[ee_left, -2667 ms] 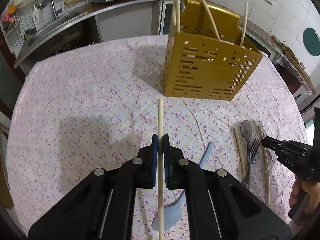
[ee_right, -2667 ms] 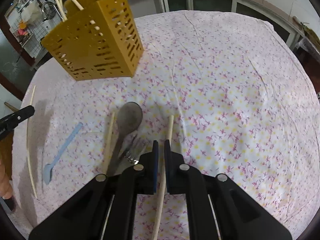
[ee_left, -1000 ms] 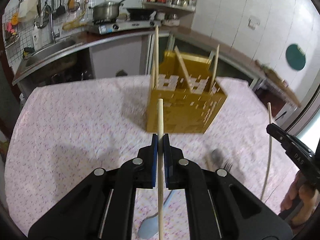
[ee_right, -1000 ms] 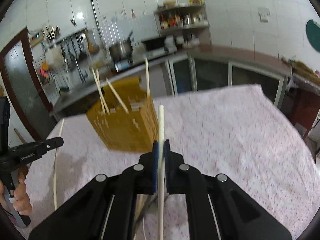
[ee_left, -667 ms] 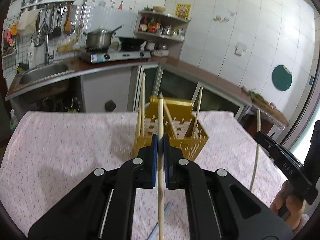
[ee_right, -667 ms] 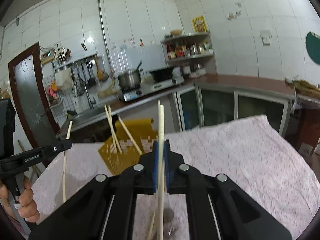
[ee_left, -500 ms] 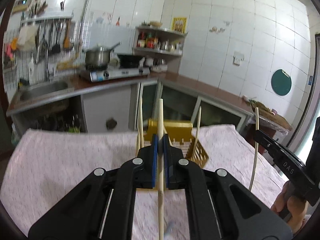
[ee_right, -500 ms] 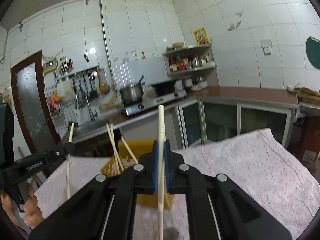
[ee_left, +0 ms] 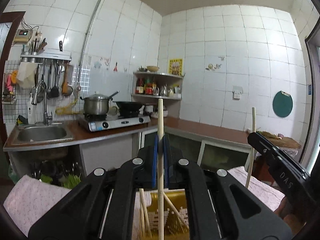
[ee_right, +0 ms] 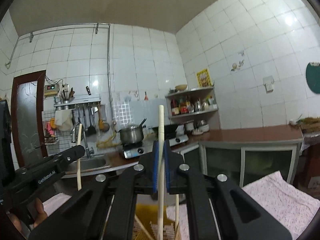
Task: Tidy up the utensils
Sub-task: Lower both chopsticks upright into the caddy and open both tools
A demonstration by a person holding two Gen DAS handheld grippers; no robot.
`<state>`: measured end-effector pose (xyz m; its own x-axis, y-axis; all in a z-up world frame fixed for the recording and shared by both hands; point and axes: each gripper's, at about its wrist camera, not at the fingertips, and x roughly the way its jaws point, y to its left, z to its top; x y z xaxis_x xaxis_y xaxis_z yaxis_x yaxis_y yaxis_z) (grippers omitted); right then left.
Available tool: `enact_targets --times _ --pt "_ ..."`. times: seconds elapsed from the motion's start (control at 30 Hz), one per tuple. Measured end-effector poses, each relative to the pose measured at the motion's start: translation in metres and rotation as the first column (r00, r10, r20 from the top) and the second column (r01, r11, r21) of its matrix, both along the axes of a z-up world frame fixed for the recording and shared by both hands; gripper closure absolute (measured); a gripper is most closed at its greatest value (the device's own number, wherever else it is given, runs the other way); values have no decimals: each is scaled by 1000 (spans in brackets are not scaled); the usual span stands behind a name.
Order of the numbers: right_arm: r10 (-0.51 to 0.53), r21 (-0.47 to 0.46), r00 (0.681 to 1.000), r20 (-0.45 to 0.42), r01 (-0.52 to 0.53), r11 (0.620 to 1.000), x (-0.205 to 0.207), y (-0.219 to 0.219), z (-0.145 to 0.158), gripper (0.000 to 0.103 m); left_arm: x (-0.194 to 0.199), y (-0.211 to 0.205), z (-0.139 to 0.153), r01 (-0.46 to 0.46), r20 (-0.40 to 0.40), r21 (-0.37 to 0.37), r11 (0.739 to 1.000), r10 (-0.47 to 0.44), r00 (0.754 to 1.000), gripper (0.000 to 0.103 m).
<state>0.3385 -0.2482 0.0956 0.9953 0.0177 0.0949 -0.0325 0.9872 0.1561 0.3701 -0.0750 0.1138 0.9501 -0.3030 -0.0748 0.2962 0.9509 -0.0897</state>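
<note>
A white-tiled kitchen fills both views, with a sink (ee_left: 42, 134), a stove carrying a steel pot (ee_left: 96, 106) and a corner shelf of bottles (ee_left: 158, 89) along the far wall.

The left tongs (ee_left: 159, 160) point level, their blue pads pressed tight on an upright wooden chopstick (ee_left: 160, 124) whose tip rises toward 12 o'clock above the pads and whose lower end runs down past the frame's bottom edge. The right tongs (ee_right: 161, 170) are likewise clamped shut on a second upright chopstick (ee_right: 161, 124), standing the same way.

Directly below each pair of tongs, at 6 o'clock, sits the yellow slotted utensil holder (ee_left: 176, 216), with several chopsticks leaning inside it. It stands on the bench draped in a pink floral cloth (ee_right: 280, 200).

In the left wrist view the right tongs show at 4 o'clock with their chopstick; in the right wrist view the left tongs show at 8 o'clock, a person's hand (ee_right: 39, 212) gripping the handle beneath.
</note>
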Motion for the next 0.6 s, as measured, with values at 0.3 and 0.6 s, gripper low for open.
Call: enact_targets --times 0.3,0.6 --pt "-51 1 998 45 51 999 21 5 -6 97 26 0 -13 29 42 -41 999 -27 999 99" --pt "-55 -36 998 28 56 998 35 4 -26 97 45 -2 -21 27 67 -39 999 -24 997 99"
